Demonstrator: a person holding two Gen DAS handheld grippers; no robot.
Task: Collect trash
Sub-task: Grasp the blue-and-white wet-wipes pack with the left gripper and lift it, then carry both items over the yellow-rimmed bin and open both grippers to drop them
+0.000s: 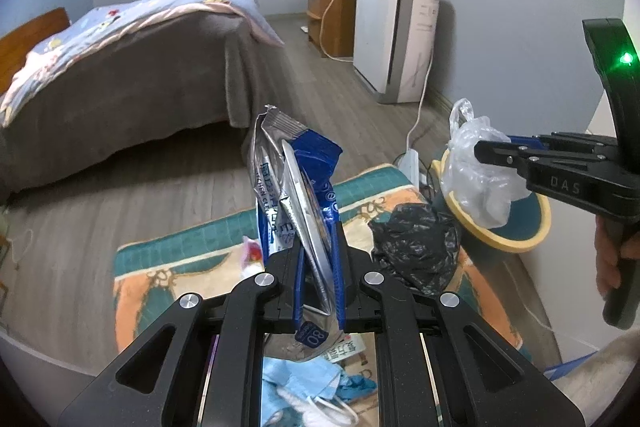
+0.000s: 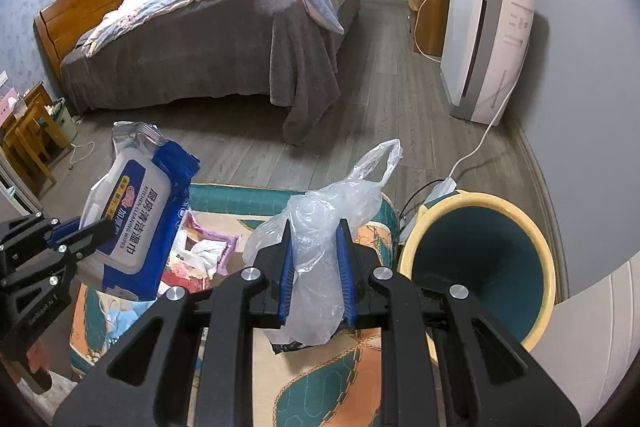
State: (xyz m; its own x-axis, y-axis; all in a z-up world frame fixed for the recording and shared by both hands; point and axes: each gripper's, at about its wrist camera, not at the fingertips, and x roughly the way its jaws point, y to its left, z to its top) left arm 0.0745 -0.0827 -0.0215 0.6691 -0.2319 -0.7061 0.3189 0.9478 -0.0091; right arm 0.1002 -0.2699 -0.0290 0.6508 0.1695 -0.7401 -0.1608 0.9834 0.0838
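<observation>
Wipes pack [image 2: 132, 223], blue-and-silver, crumpled: long axis near upright, clamped in left hand-held gripper [image 1: 319, 267] above rug [image 2: 320, 379]. Clear plastic bag [image 2: 320, 259], handle up: clamped in right hand-held gripper [image 2: 317, 271], beside teal bin [image 2: 480, 255].

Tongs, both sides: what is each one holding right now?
Left tongs: shut on the wipes pack.
Right tongs: shut on the clear plastic bag.
</observation>
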